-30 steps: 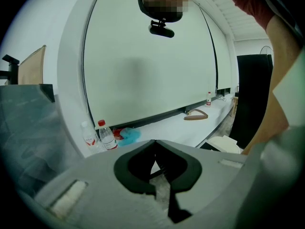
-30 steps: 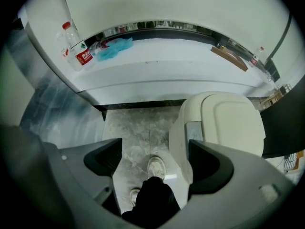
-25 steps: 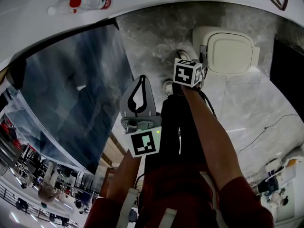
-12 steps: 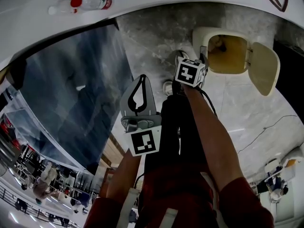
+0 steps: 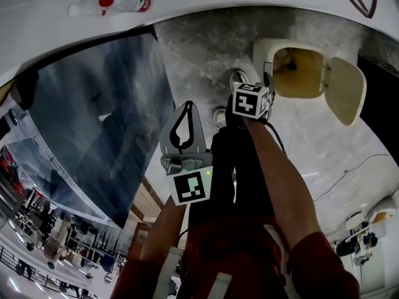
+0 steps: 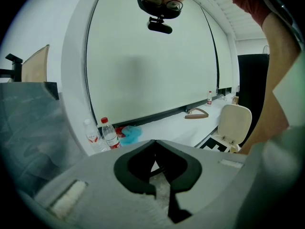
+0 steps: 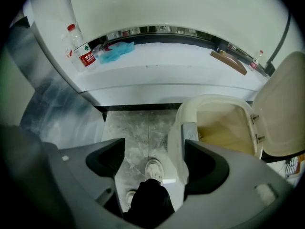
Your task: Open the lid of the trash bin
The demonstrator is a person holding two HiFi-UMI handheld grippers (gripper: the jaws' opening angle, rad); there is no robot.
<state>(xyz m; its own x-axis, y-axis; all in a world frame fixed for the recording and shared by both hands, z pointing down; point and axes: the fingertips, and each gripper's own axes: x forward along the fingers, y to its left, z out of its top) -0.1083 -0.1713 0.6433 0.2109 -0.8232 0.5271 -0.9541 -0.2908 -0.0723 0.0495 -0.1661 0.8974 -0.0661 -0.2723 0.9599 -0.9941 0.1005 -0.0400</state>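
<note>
The right tool [image 7: 153, 152] points steeply down, released, its jaws wide apart after just closing a little, with nothing gripped between them. Below the gap, a shoe [image 7: 153, 170] stands on the marble floor [image 7: 138, 128]. Just past its right jaw stands the trash bin [image 7: 209, 101], open. Its lid [image 7: 286, 109] is swung up on the hinges at the bin's right side. Beyond the bin runs the white counter [image 7: 157, 73], with a bottle [image 7: 85, 56] and a blue cloth [image 7: 116, 51] off to the tool's left. The left tool [image 6: 153, 143] is clenched and empty, held well apart from the bin.
</note>
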